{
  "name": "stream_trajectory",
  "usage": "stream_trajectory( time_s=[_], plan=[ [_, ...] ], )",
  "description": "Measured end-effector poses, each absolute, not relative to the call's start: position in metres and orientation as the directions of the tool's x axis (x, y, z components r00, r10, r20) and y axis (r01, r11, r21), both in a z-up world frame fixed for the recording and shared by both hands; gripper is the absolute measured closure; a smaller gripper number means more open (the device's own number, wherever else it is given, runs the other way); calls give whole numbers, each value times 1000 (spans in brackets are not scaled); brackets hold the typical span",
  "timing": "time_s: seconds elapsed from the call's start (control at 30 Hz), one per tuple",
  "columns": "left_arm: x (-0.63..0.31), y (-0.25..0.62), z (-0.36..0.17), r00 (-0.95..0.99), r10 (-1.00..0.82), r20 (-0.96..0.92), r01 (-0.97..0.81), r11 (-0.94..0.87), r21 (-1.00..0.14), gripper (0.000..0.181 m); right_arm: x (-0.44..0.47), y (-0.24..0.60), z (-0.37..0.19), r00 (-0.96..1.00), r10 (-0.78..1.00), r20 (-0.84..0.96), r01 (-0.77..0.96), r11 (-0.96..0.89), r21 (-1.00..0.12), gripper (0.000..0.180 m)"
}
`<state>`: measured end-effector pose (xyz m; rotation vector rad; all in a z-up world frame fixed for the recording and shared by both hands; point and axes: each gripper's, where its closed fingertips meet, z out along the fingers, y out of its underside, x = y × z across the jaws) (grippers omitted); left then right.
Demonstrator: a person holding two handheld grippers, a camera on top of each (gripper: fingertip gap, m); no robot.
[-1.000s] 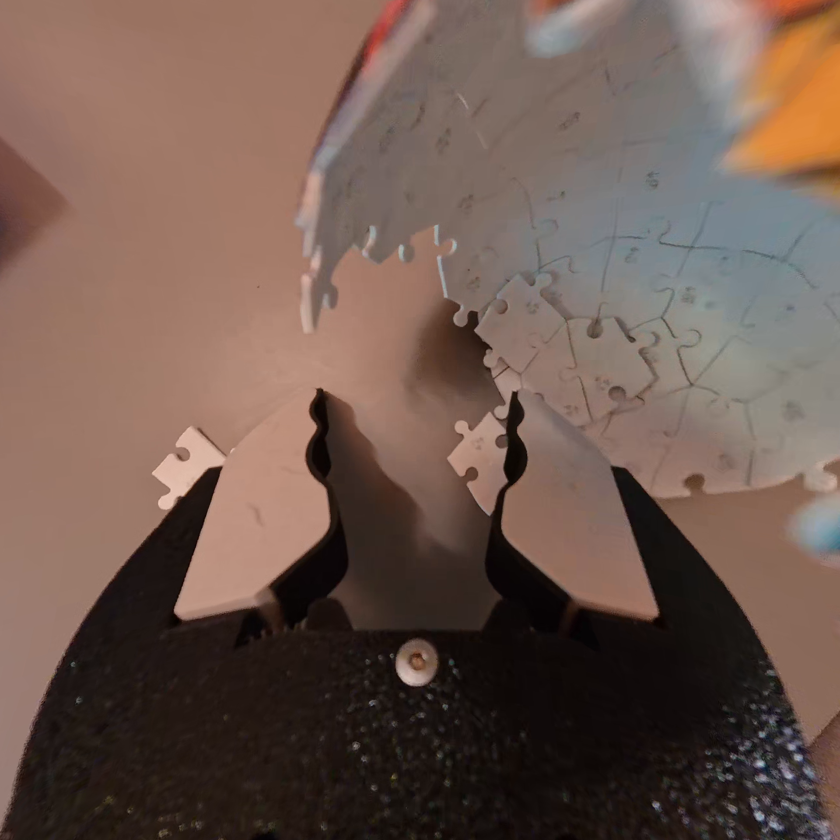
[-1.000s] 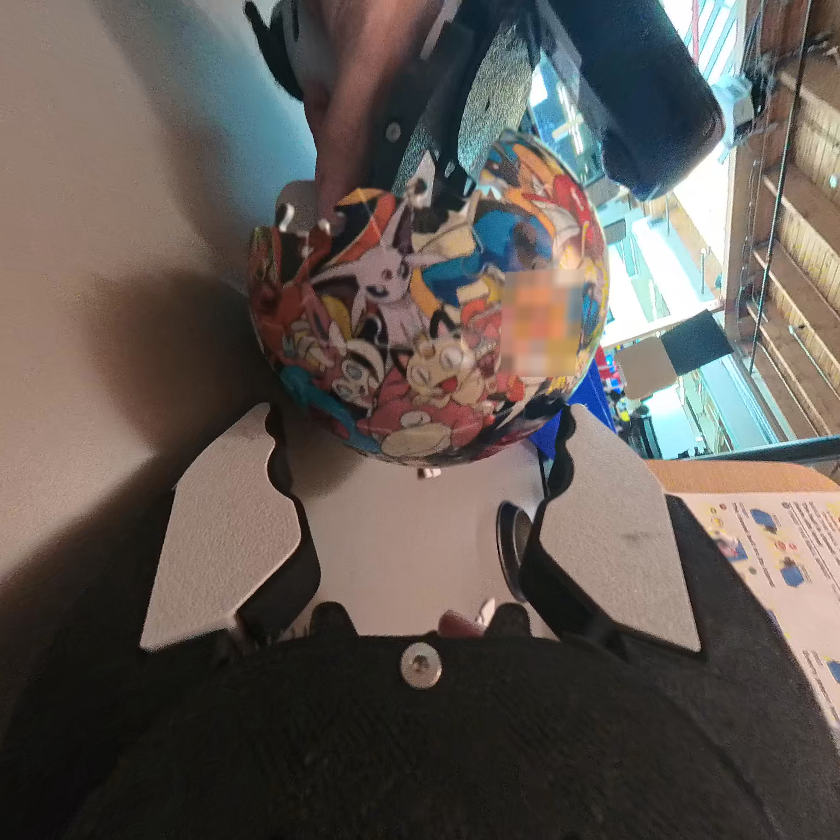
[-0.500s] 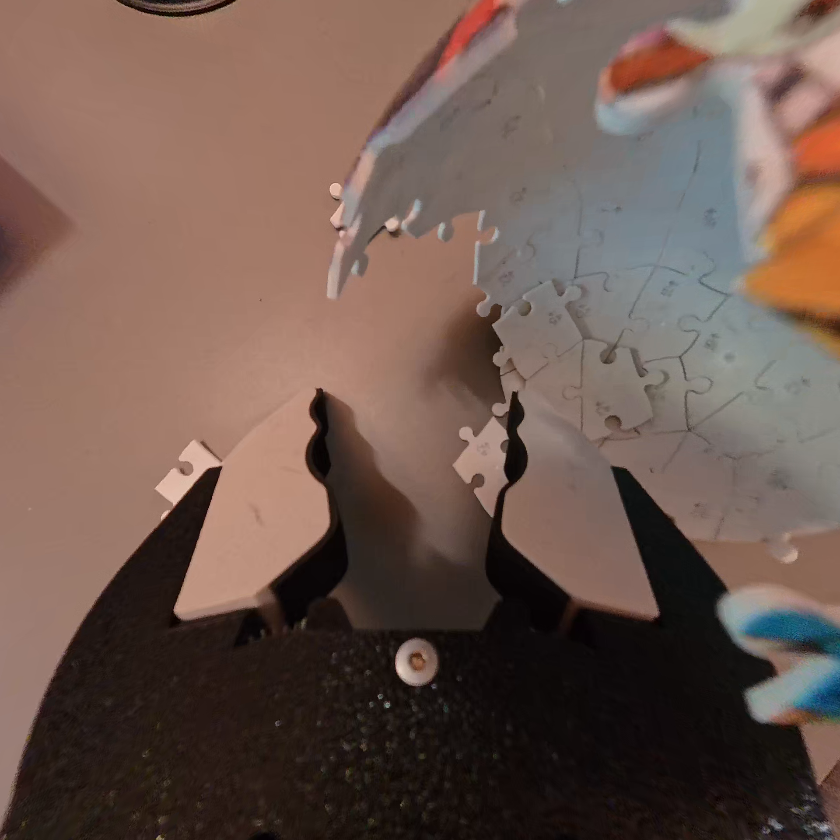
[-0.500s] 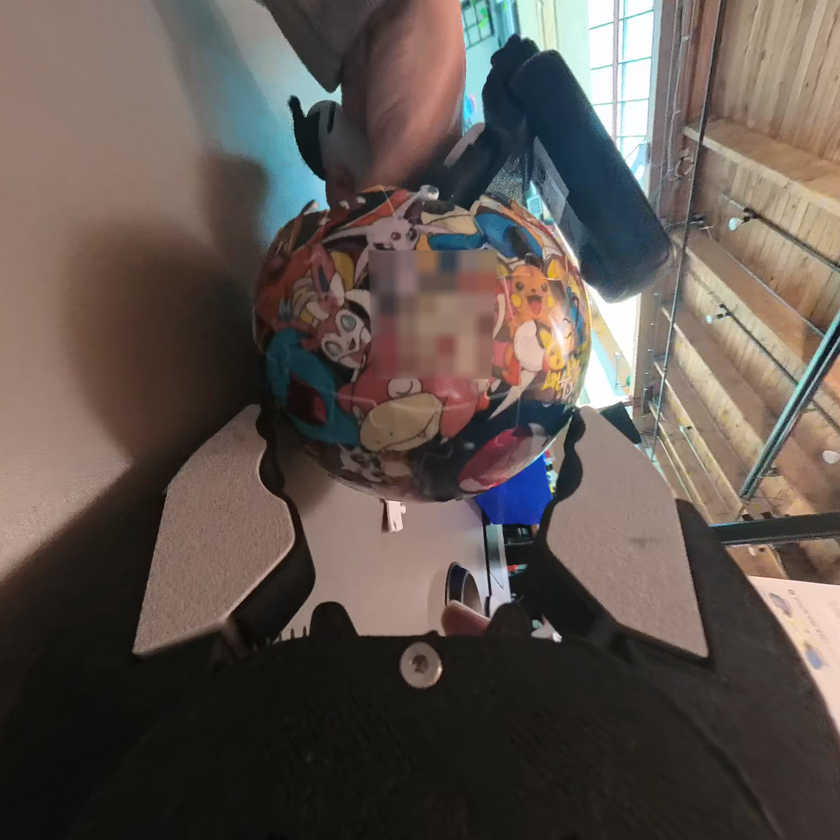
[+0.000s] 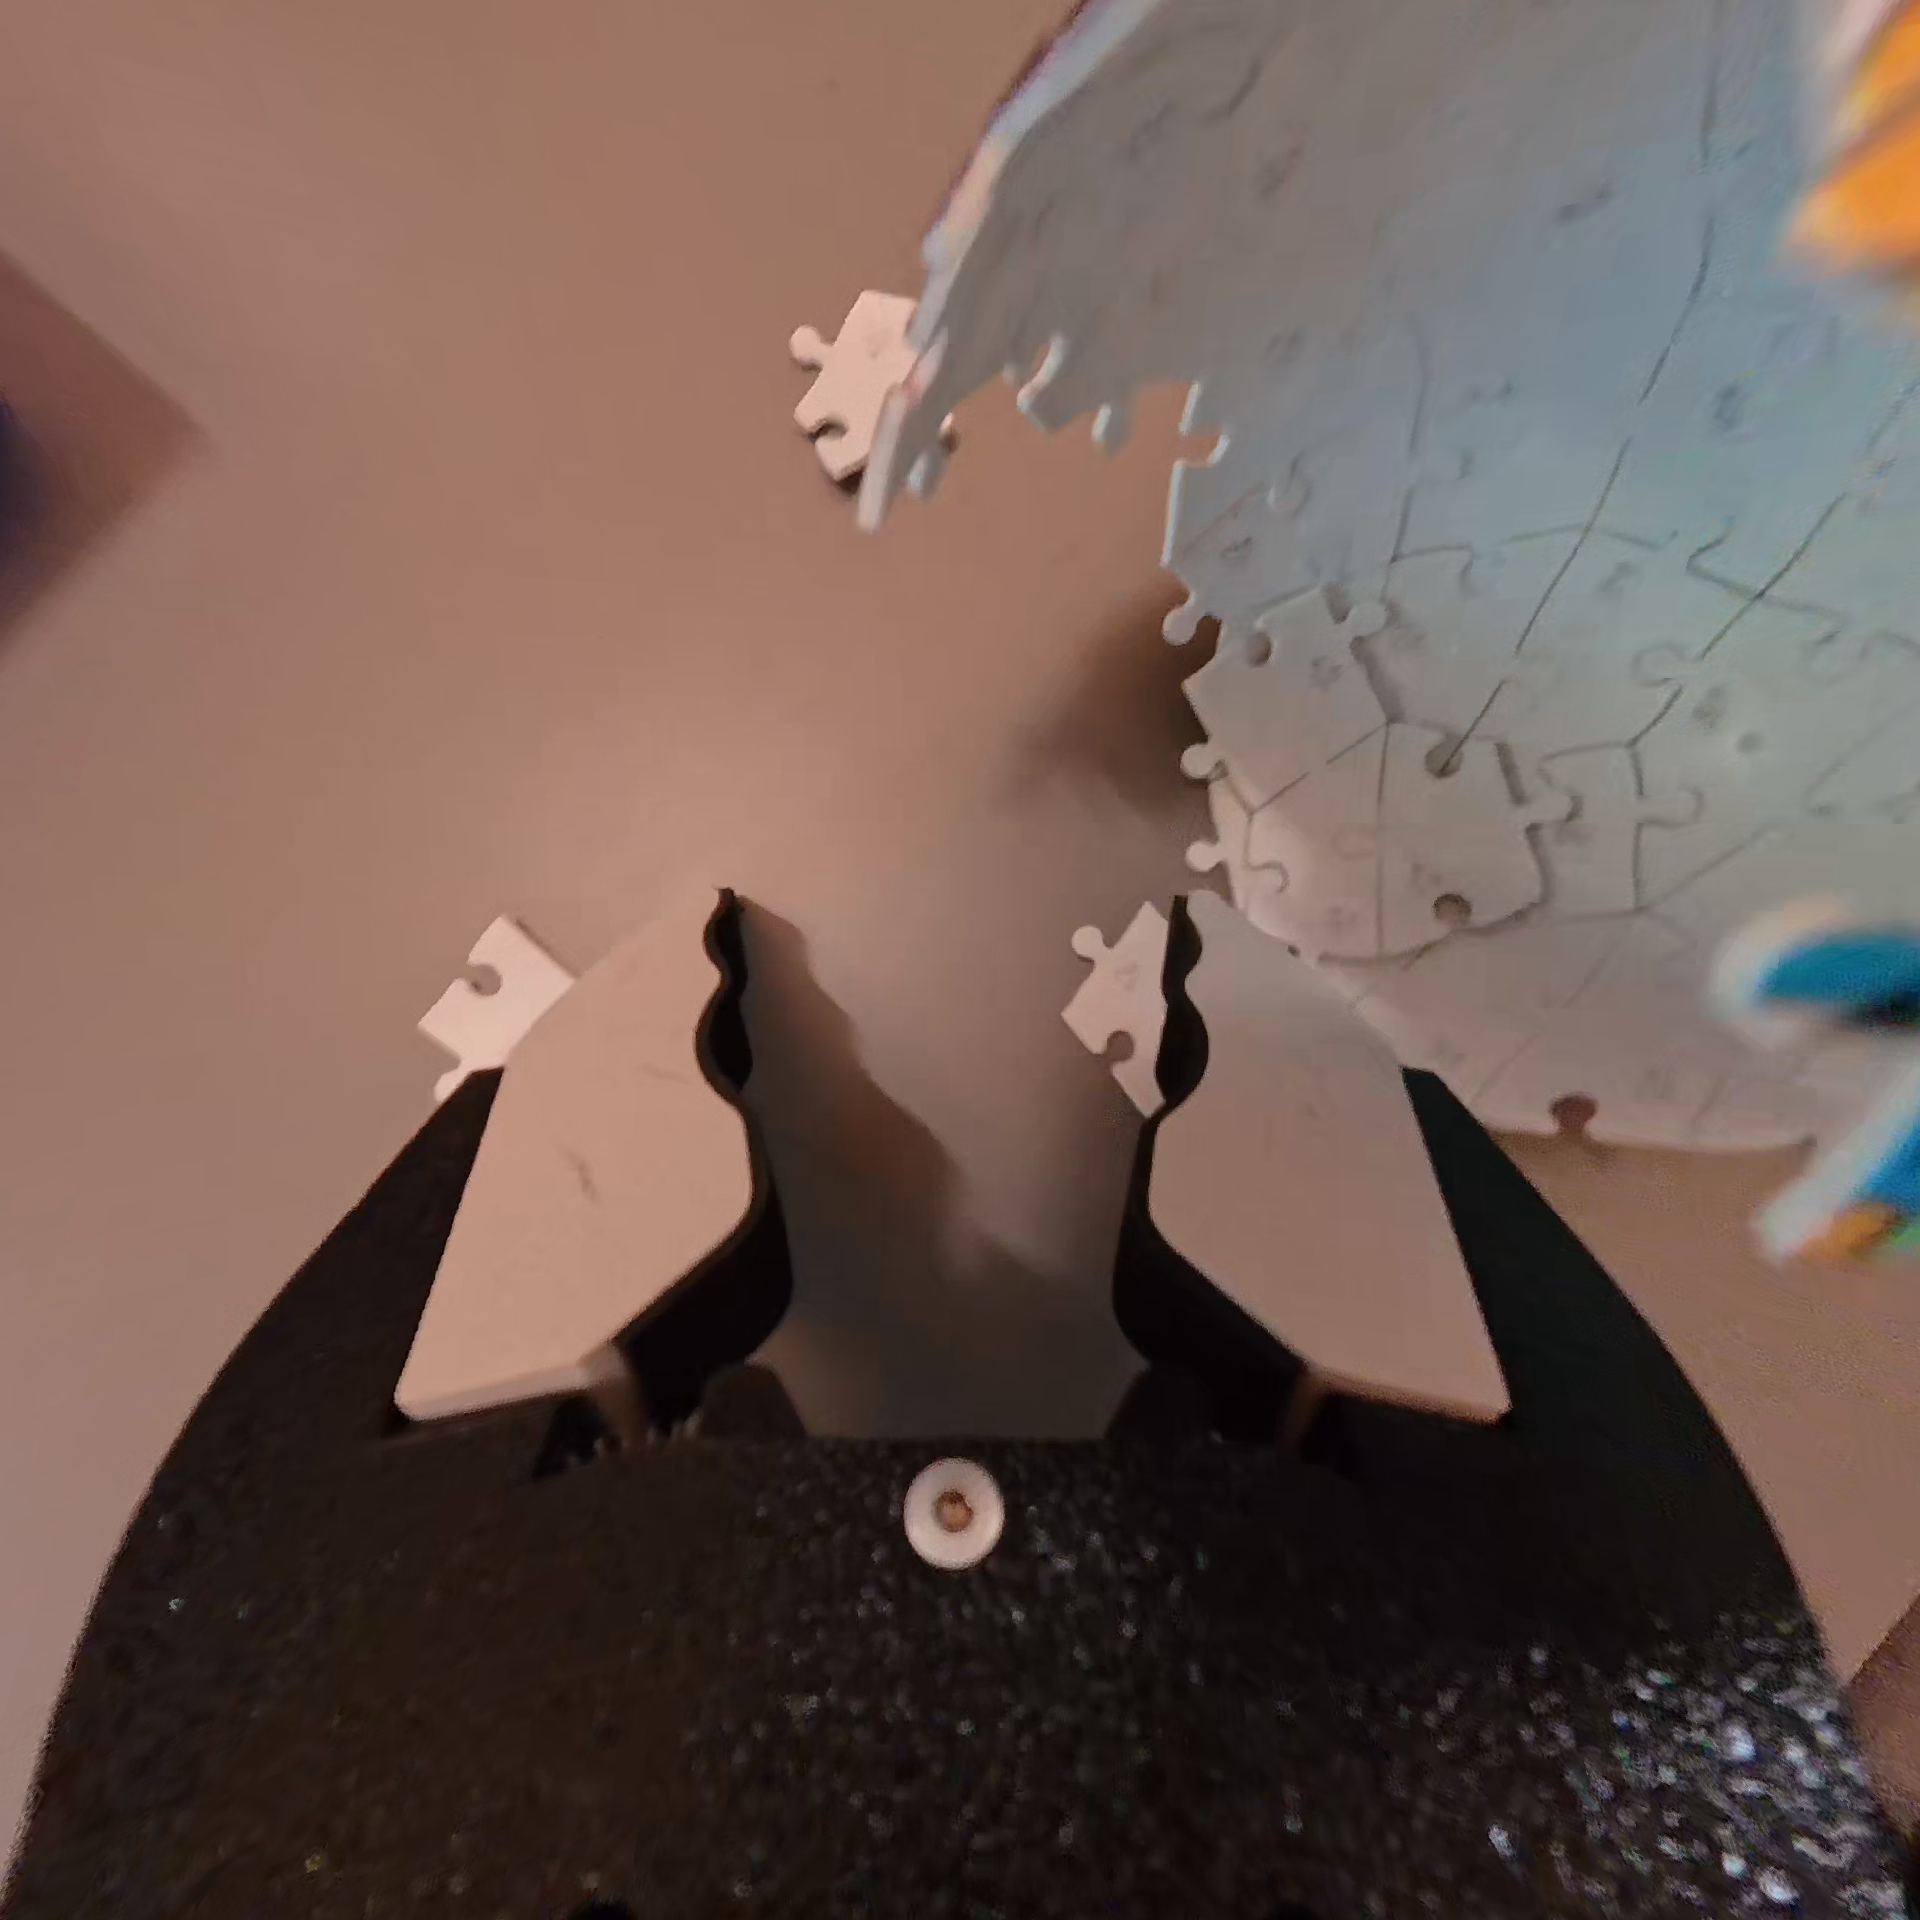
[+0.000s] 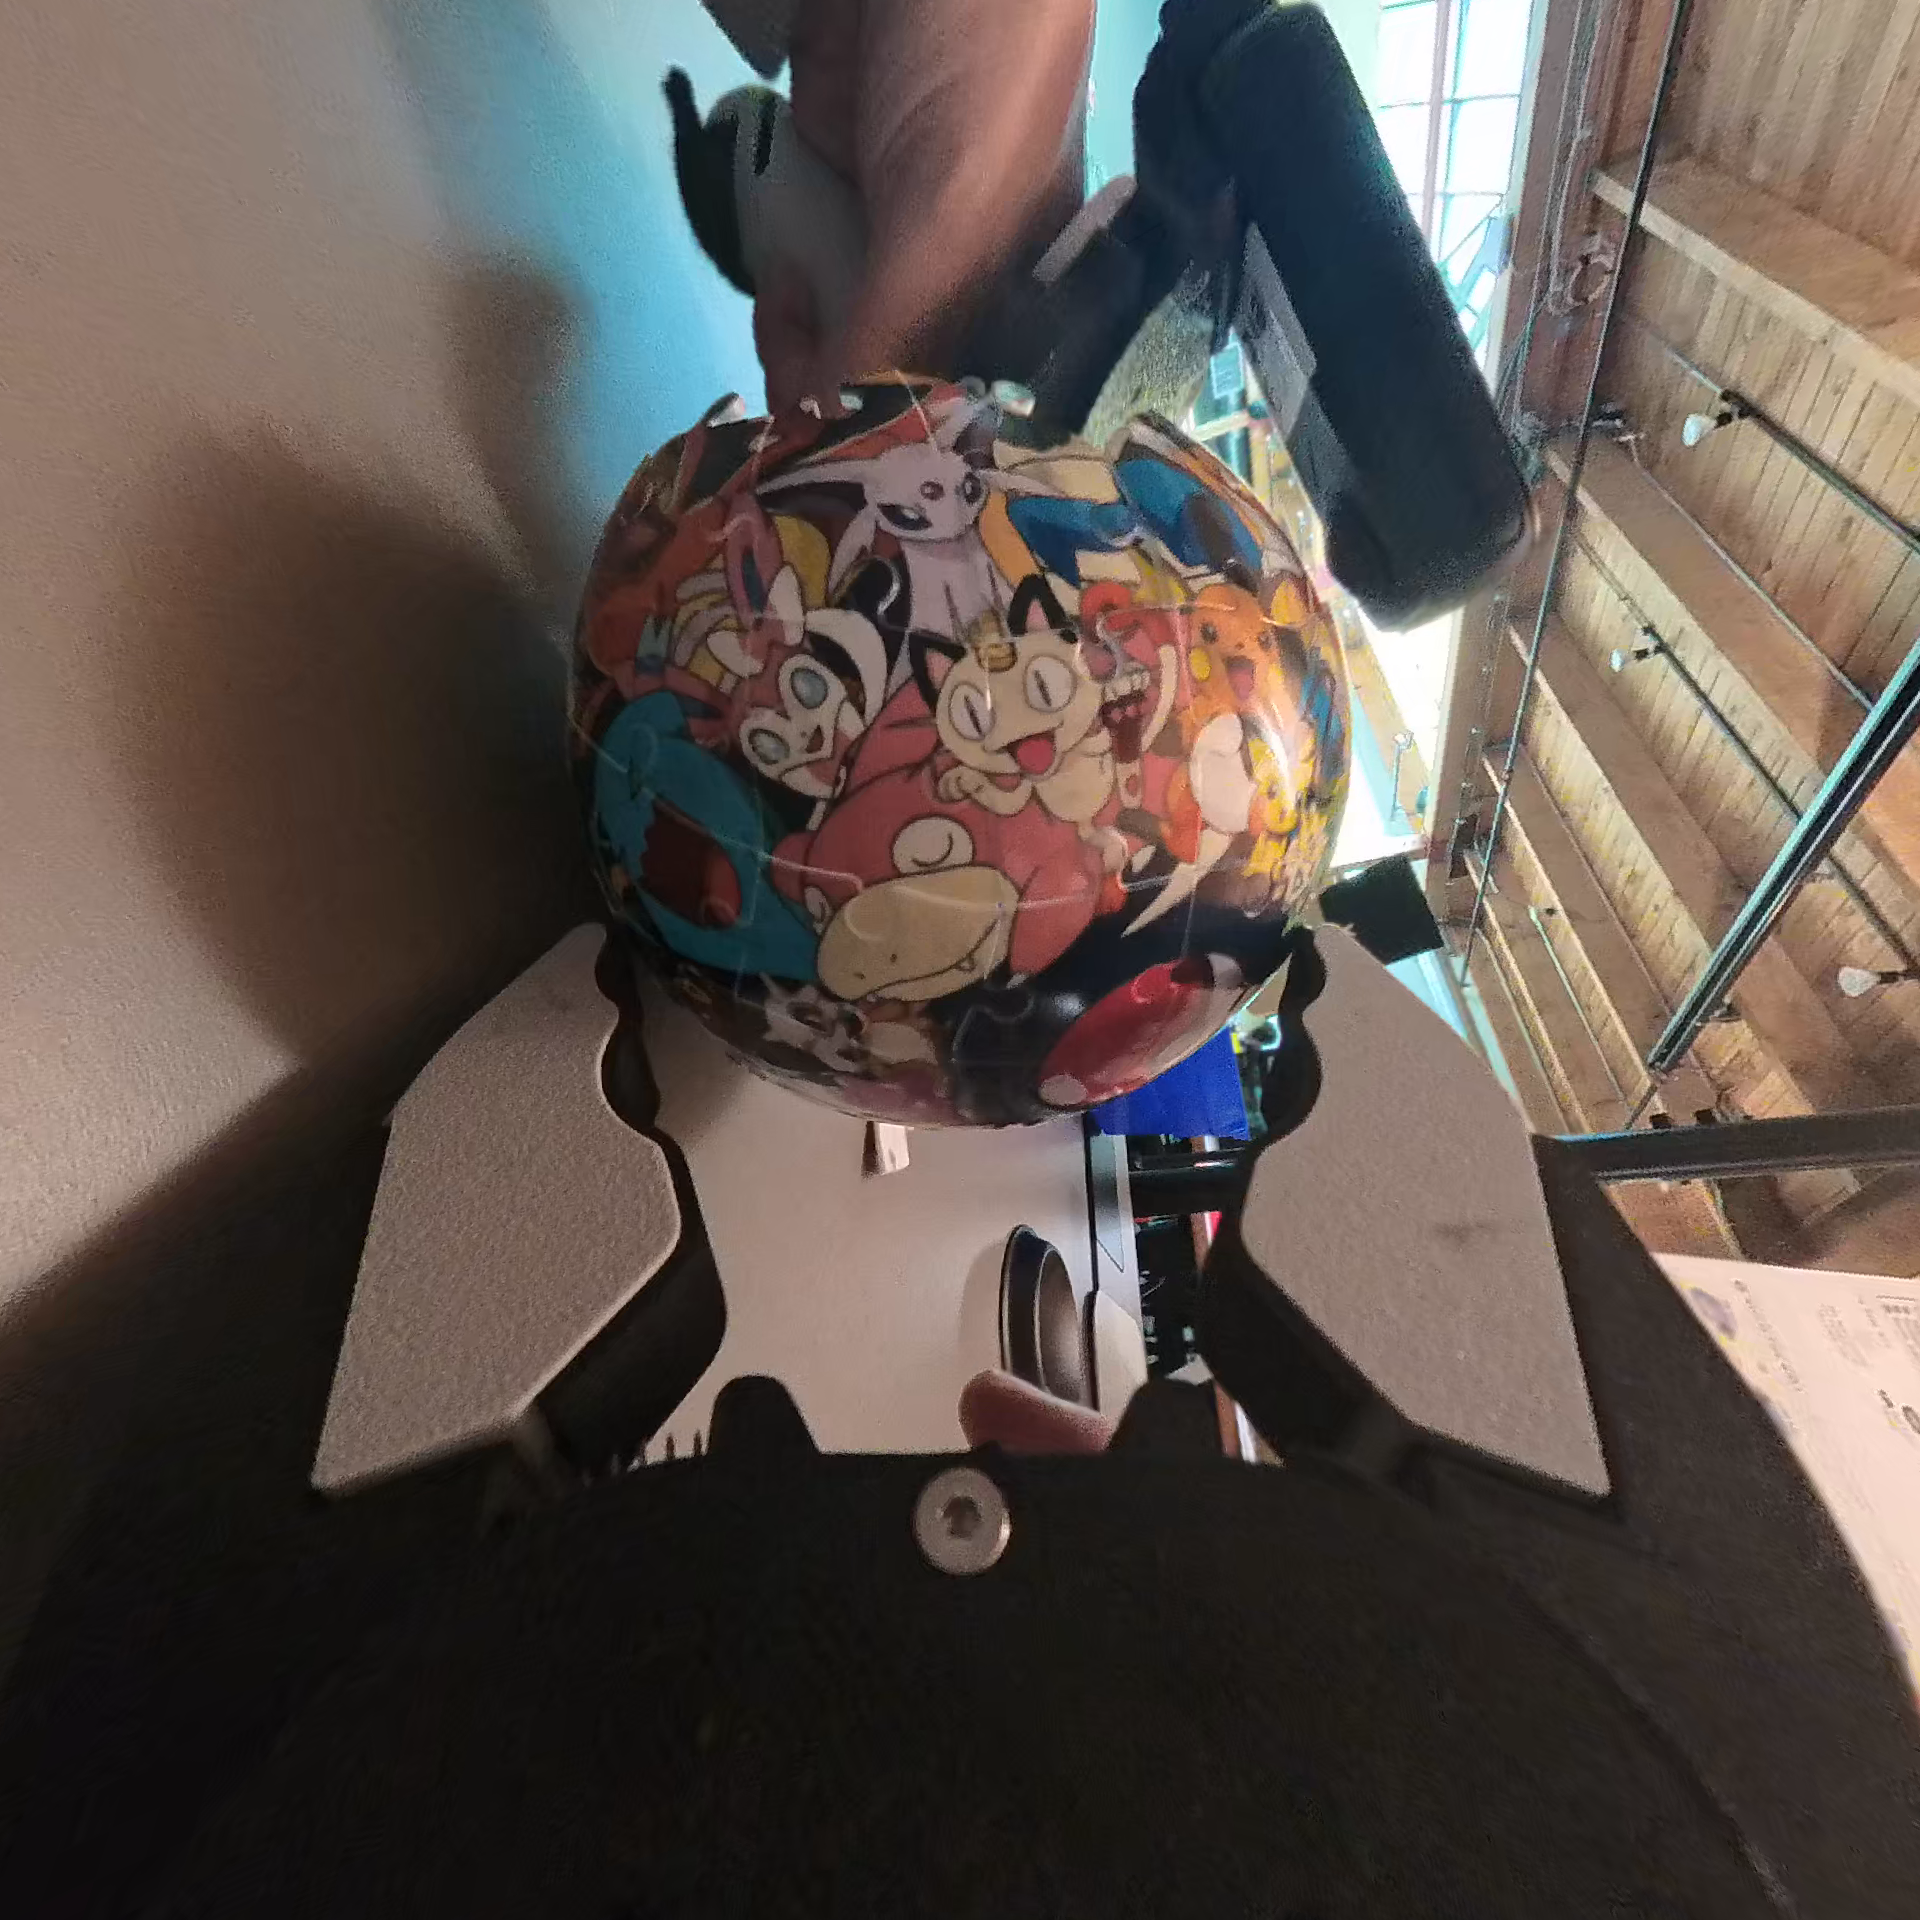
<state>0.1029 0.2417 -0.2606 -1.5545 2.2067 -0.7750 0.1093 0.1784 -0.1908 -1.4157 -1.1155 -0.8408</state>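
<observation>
A ball-shaped jigsaw puzzle printed with cartoon creatures (image 6: pixel 956 748) rests on the pale table (image 6: pixel 208 520). My right gripper (image 6: pixel 956 956) is open wide, and its fingertips (image 6: pixel 613 966) flank the ball's near side, at or almost at its surface. In the left wrist view the ball shows its white inside (image 5: pixel 1507 520) through a jagged gap. My left gripper (image 5: pixel 951 914) is open and empty, low over the table just left of that gap. Loose white pieces lie by its right fingertip (image 5: pixel 1117 997), by its left finger (image 5: pixel 499 997) and under the ball's edge (image 5: pixel 847 395).
Beyond the ball, a hand (image 6: pixel 935 208) holds the left gripper's black body (image 6: pixel 1351 364). A dark round object (image 6: pixel 1039 1309) and a small piece (image 6: pixel 883 1148) lie on the table. A printed sheet (image 6: pixel 1818 1403) lies at the right. Wooden shelving (image 6: pixel 1714 520) stands behind.
The ball has turned and now sits between my right fingertips, closer than before. In the left wrist view the ball has shifted right, uncovering a loose piece under its edge.
</observation>
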Motion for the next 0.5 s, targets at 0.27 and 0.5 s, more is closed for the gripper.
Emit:
stream_trajectory(
  time_s=[0.27,0.5],
  plan=[
    [94,242,-254,-415,-910,20,-716,312,-625,125,117,175,-193,327,191,926,942,9,-334,65],
    [77,194,-247,-604,-773,195,-668,357,-652,149,118,171,-195,352,196,915,934,-3,-358,66]
  ],
)
